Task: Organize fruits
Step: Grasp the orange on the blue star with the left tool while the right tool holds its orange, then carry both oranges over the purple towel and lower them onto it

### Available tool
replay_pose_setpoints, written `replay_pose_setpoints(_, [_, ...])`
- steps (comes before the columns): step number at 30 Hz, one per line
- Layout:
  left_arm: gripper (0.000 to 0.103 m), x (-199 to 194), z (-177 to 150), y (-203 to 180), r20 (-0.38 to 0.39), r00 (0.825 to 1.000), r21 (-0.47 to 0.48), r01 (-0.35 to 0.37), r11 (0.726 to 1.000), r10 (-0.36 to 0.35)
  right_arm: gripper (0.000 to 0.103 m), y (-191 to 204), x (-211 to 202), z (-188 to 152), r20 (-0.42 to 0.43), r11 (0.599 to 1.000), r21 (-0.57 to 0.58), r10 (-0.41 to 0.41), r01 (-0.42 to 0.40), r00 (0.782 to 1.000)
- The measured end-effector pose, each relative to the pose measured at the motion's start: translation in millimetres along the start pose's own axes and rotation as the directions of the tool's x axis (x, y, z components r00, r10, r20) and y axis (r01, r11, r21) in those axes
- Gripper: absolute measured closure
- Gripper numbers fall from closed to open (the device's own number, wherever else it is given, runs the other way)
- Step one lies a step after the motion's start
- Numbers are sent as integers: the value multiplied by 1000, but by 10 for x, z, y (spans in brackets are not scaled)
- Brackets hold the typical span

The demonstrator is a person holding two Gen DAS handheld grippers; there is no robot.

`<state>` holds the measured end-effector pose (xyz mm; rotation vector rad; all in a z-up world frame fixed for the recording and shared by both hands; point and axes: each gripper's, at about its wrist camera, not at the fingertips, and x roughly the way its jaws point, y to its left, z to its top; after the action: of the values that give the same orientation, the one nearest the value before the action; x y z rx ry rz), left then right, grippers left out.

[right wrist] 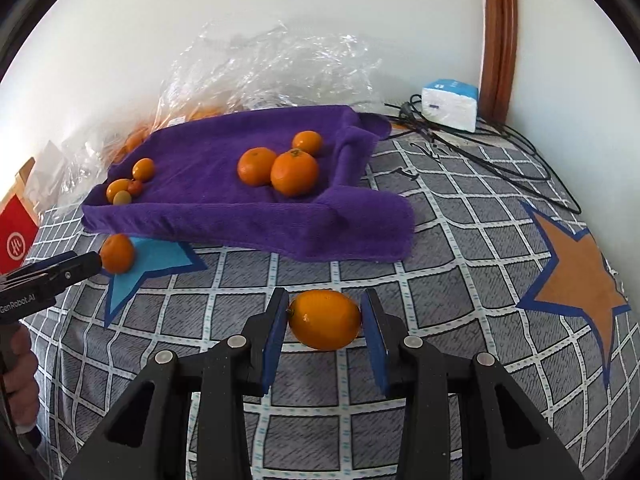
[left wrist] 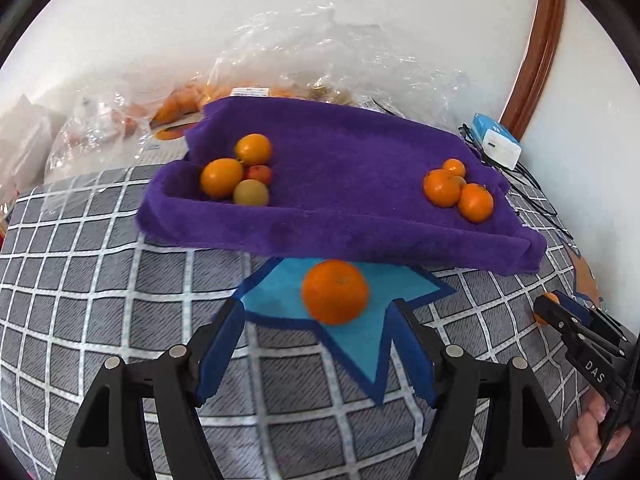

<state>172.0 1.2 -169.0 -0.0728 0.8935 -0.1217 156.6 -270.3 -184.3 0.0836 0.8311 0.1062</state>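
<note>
A purple towel (left wrist: 340, 168) (right wrist: 224, 200) lies on the checked bedcover. On its left end sit several small fruits (left wrist: 236, 172) (right wrist: 126, 184), on its right end several tangerines (left wrist: 458, 190) (right wrist: 280, 166). A loose tangerine (left wrist: 335, 292) (right wrist: 117, 254) rests on a blue star patch, just ahead of my open left gripper (left wrist: 318, 320), whose jaws stand wide to either side. My right gripper (right wrist: 325, 312) is shut on a smooth orange fruit (right wrist: 325, 319), held just above the bedcover; it also shows in the left wrist view (left wrist: 560, 312).
Crinkled clear plastic bags (right wrist: 272, 68) with more fruit lie behind the towel by the wall. A white and blue box (right wrist: 450, 104) and black cables (right wrist: 500, 152) sit at the back right. An orange star patch (right wrist: 576, 272) is on the right; a red box (right wrist: 16, 236) on the left.
</note>
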Motion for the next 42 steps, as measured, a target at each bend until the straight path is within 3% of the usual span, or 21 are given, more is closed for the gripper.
replay_pose_setpoints(5, [32,159,41,-96,-8,999,2,-45,999,45,66,-34,59,-17,-6,1000,-7,2,-2,1000])
replay_pose_setpoints(8, [33,224,48,-78,-17,1000,-29,-25,999,24,66,-41,51,-23,-3,1000,-9,5,-5,1000])
replay_pose_setpoints(12, [54,259,55,-54,-7,1000,-49,-27,998,27,66,-36,43,-16,-1,1000,-8,1,-1,1000])
replay_pose_setpoints(14, [65,271,54,-24,-13,1000,-59,7,998,-7,66,-32,46,-20,-1,1000,-7,-1,1,1000])
replay_pose_setpoints(27, [65,-80,-38,427,-15,1000,-144,-8,989,6,66,133,17,-46,-20,1000,-15,4,-5,1000])
replay_pose_setpoints(42, [65,-520,-66,763,60,998,-195,4,981,8,66,525,-284,110,29,998,-59,37,-36,999])
